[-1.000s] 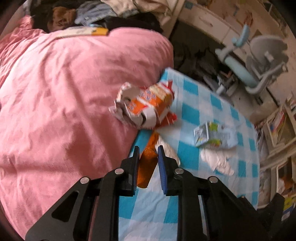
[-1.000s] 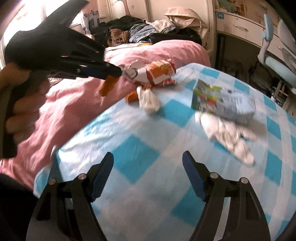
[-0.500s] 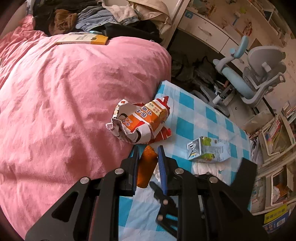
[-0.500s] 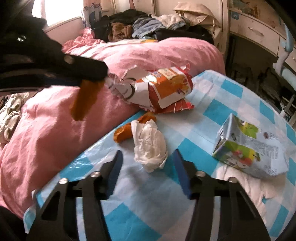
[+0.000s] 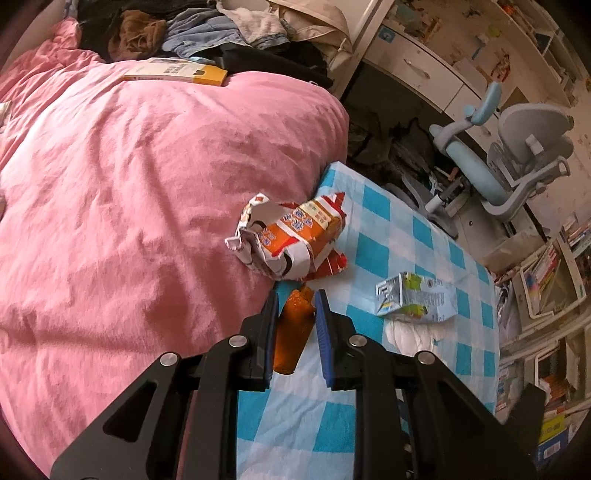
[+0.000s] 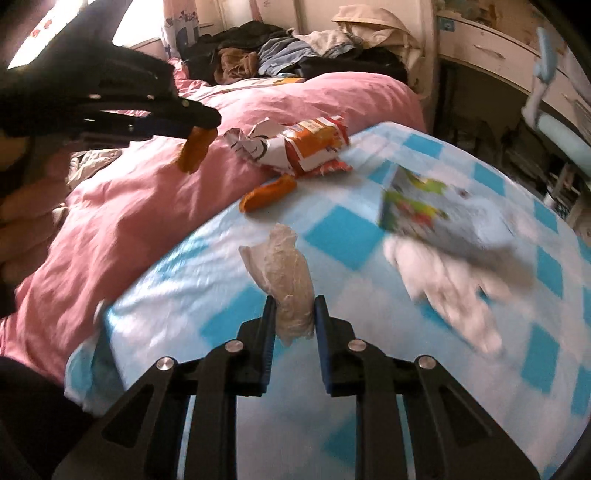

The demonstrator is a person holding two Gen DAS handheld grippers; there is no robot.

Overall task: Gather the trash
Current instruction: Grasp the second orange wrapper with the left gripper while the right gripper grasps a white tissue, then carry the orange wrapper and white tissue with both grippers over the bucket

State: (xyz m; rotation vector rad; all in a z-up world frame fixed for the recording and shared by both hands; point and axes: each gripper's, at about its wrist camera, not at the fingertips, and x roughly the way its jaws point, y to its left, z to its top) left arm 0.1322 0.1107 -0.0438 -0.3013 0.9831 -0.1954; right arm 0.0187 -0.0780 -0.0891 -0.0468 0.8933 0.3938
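My left gripper is shut on an orange peel and holds it above the edge of the blue checked table. It also shows in the right wrist view, up at the left with the peel hanging from it. My right gripper is shut on a crumpled white plastic wad, lifted off the table. A torn orange snack bag, a crushed drink carton, white tissue and a second orange peel lie on the table.
A pink duvet covers the bed left of the table, with a yellow book and piled clothes beyond. A blue-grey desk chair and shelves stand on the right.
My right gripper moved in on the white plastic wad, closed on it and lifted it. My left gripper kept hold of the orange peel and rose a little.
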